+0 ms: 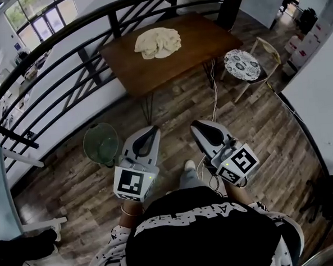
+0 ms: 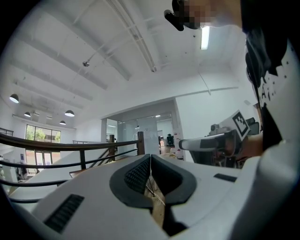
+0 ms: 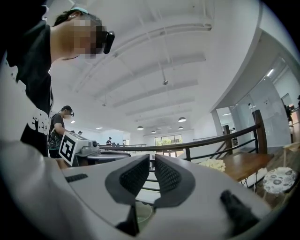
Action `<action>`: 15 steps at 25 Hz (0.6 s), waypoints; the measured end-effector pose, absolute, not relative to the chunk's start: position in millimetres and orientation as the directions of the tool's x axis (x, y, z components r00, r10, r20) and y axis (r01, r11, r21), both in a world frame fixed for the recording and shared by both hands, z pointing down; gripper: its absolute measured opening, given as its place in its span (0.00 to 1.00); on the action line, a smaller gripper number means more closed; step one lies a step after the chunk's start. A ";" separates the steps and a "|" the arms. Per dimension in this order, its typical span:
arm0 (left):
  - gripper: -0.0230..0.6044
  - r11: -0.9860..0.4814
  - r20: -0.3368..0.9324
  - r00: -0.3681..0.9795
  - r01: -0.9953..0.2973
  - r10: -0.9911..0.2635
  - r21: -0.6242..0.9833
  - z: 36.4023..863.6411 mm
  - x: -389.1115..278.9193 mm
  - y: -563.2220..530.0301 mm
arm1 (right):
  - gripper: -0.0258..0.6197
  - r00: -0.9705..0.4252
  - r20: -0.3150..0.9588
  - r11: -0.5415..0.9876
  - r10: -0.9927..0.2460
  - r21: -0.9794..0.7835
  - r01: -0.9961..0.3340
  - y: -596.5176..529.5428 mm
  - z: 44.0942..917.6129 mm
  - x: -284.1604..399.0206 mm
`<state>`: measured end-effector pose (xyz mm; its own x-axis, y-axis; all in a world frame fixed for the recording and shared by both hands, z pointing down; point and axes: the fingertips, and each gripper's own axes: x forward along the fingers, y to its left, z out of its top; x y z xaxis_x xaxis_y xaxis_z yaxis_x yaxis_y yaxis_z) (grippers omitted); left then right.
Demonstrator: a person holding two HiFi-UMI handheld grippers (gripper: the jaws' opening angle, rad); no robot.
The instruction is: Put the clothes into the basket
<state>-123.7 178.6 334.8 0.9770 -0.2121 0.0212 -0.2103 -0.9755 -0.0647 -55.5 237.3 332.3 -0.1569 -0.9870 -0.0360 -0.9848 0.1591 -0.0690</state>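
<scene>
Clothes (image 1: 157, 43) up at twelve o'clock in the head view, a cream crumpled heap lying on the wooden table (image 1: 206, 48), toward its far edge and well apart from both tools. The basket (image 1: 101, 142), green and see-through, stands on the plank floor (image 1: 256, 130) down at nine o'clock, just beside the left gripper (image 1: 151, 130) and with nothing visible inside it. So clothes and basket are well apart, table between them and the railing (image 1: 66, 57) sweeping across at ten o'clock.

Left gripper now: held level, pointing toward twelve o'clock, its marker cube nearest the person (image 1: 201, 234). In its own view the two dark ribbed pads (image 2: 138, 174) meet along one line, pressed together with nothing between them. The right gripper (image 1: 202, 126) rides alongside at three o'clock of it, also level. Its own view shows the pads (image 3: 167, 176) drawn together with only a sliver of light between them, gripping nothing. Out past those jaws, at two o'clock in that view, the cream heap shows small on the table edge. A chair (image 1: 242, 65) with a patterned seat stands at two o'clock in the head view, beside the table's right end
</scene>
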 end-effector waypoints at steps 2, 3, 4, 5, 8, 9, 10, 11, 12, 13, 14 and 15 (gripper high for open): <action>0.06 -0.974 0.021 0.976 -0.214 -0.216 -0.070 333.6 -113.9 174.6 | 0.09 -0.167 -0.034 0.169 -0.985 -0.071 -0.983 231.6 333.0 -45.3; 0.06 -0.974 0.023 0.976 -0.215 -0.217 -0.073 333.7 -108.8 172.4 | 0.09 -0.171 -0.033 0.173 -0.985 -0.073 -0.982 228.7 333.6 -39.9; 0.06 -0.973 0.027 0.975 -0.218 -0.221 -0.077 333.9 -103.5 169.7 | 0.09 -0.175 -0.033 0.177 -0.984 -0.074 -0.982 225.7 333.9 -34.7; 0.06 -0.972 0.030 0.974 -0.222 -0.225 -0.081 334.0 -98.4 166.8 | 0.09 -0.179 -0.034 0.181 -0.983 -0.075 -0.981 222.6 333.9 -29.7; 0.06 -0.967 0.023 0.970 -0.240 -0.242 -0.081 330.2 -87.3 158.6 | 0.09 -0.195 -0.038 0.198 -0.980 -0.077 -0.977 214.1 332.6 -18.8; 0.06 -0.966 0.017 0.969 -0.245 -0.247 -0.079 328.1 -84.8 156.2 | 0.09 -0.202 -0.039 0.204 -0.979 -0.077 -0.976 211.3 331.9 -16.3; 0.06 -0.965 0.013 0.968 -0.250 -0.252 -0.079 326.2 -82.4 153.8 | 0.09 -0.208 -0.039 0.210 -0.977 -0.077 -0.975 208.3 331.2 -14.0; 0.06 -0.964 0.012 0.966 -0.255 -0.256 -0.081 324.9 -80.0 151.3 | 0.09 -0.214 -0.040 0.216 -0.976 -0.077 -0.973 205.2 330.5 -11.3; 0.06 -0.962 0.013 0.965 -0.260 -0.262 -0.083 324.3 -77.6 148.8 | 0.09 -0.220 -0.041 0.222 -0.975 -0.077 -0.972 202.1 329.8 -8.4; 0.06 -0.960 0.016 0.963 -0.268 -0.270 -0.085 324.1 -75.3 146.4 | 0.09 -0.226 -0.041 0.229 -0.973 -0.077 -0.970 199.1 329.1 -5.5; 0.06 -0.957 0.020 0.960 -0.277 -0.280 -0.087 324.2 -73.4 143.9 | 0.09 -0.233 -0.042 0.236 -0.972 -0.077 -0.969 196.0 328.4 -2.7; 0.06 -0.954 0.024 0.957 -0.288 -0.291 -0.089 324.2 -71.7 141.3 | 0.09 -0.242 -0.042 0.244 -0.969 -0.078 -0.967 192.9 327.7 -0.2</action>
<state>-71.7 141.3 324.2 0.9565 -0.2907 0.0245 -0.2875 -0.9537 -0.0885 -0.2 192.9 327.7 -0.2416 -0.9694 -0.0425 -0.9666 0.2443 -0.0775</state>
